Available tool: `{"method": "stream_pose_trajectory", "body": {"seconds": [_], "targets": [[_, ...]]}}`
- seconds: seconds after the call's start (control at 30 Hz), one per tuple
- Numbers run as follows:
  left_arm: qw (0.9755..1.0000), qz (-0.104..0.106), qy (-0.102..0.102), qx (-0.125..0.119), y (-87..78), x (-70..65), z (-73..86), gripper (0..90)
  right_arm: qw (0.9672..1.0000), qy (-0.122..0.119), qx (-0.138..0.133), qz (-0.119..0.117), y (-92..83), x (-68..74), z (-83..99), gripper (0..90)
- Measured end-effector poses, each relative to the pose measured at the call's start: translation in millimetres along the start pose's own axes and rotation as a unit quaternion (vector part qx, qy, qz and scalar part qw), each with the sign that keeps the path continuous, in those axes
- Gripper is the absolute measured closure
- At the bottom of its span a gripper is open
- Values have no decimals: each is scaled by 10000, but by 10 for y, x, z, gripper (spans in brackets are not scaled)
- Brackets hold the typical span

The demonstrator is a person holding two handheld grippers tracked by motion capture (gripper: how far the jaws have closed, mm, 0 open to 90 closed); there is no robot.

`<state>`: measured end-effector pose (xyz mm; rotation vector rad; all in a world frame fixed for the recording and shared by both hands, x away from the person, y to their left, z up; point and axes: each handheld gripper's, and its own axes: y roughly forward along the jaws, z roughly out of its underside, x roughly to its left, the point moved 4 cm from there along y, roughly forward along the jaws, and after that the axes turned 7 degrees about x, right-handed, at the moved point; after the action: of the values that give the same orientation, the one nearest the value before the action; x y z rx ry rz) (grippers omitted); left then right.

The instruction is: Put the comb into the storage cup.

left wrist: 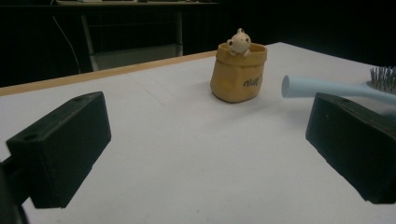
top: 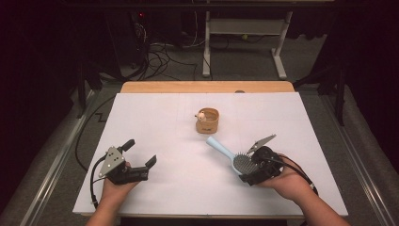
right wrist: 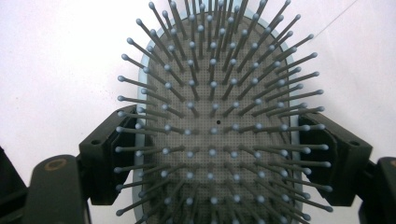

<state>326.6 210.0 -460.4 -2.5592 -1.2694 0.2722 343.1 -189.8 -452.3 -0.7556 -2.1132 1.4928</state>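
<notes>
A light blue hairbrush (top: 230, 156) lies on the white table (top: 188, 188), bristles up, its handle pointing toward the table's middle. My right gripper (top: 251, 172) is shut on the brush head. In the right gripper view the grey bristle pad (right wrist: 215, 121) sits between the two black jaws, which press its pale blue rim from both sides. My left gripper (top: 140, 154) rests at the near left, open, nothing between its jaws (left wrist: 201, 154). A small tan bag-shaped pot (top: 207, 120) with a cream figure at its rim stands at centre, ahead of the left gripper (left wrist: 238, 72).
The brush handle (left wrist: 327, 87) reaches in from the right in the left gripper view. A wooden strip (top: 207, 86) edges the table's far side. Beyond it stand desk legs (top: 280, 52) and cables (top: 160, 56) on the floor.
</notes>
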Motion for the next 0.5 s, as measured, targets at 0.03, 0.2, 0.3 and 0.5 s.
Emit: {"method": "stream_pose_trajectory", "body": {"seconds": [0.03, 0.2, 0.3, 0.5], "targets": [[10000, -23, 0, -13, 2, 2, -27, 11, 10000, -21, -5, 18, -10, 1, -8, 209], [9999, -84, 81, -22, 60, 0, -141, 18, 10000, -72, -23, 47, -70, -3, -44, 209], [9999, -70, 108, -43, 113, -11, -183, 20, 9999, -86, -18, 61, -79, 3, -54, 209], [9995, -81, 278, -138, 231, -62, -246, 17, 9999, -145, -5, 75, -89, 25, -81, 209]]}}
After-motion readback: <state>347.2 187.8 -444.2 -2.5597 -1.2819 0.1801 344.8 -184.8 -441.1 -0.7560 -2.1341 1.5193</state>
